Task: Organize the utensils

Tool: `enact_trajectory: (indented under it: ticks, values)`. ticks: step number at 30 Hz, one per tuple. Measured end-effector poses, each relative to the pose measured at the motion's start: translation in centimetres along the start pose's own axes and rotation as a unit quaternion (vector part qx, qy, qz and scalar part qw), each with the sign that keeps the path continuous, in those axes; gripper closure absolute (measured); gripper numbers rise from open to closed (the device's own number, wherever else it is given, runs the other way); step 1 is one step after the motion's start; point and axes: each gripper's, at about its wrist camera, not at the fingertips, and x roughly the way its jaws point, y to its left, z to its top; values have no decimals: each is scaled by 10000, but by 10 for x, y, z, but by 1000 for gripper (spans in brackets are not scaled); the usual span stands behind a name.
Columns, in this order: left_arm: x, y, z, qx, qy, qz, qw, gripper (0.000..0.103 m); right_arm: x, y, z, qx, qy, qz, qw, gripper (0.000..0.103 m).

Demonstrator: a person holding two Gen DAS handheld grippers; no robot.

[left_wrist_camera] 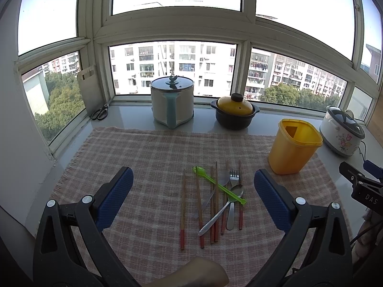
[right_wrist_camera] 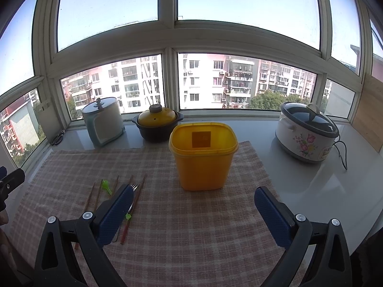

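The utensils (left_wrist_camera: 215,198) lie crossed in a heap on the cloth (left_wrist_camera: 148,157), left of the bin (left_wrist_camera: 293,147). Both grippers, left (left_wrist_camera: 192,199) and right (right_wrist_camera: 194,212), hover with jaws released, empty. Risk: pinching one piece probably drags its overlapping neighbours; the bin appears light and may tip.

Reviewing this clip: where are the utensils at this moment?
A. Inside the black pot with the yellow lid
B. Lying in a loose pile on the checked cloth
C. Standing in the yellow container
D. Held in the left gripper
B: the chopsticks, green spoon, fork and metal spoon lie overlapping on the checked cloth, beside the yellow container, whose visible interior shows no utensils; both the left gripper and right gripper are open and hold nothing.
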Motion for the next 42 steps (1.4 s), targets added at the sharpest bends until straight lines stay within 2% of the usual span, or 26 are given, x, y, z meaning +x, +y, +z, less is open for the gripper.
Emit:
enact_trajectory:
  ticks: [42]
  values:
    - [0,-5,0,-5,25,1,10000,0,4,0,-2,41,44,34,10000,1]
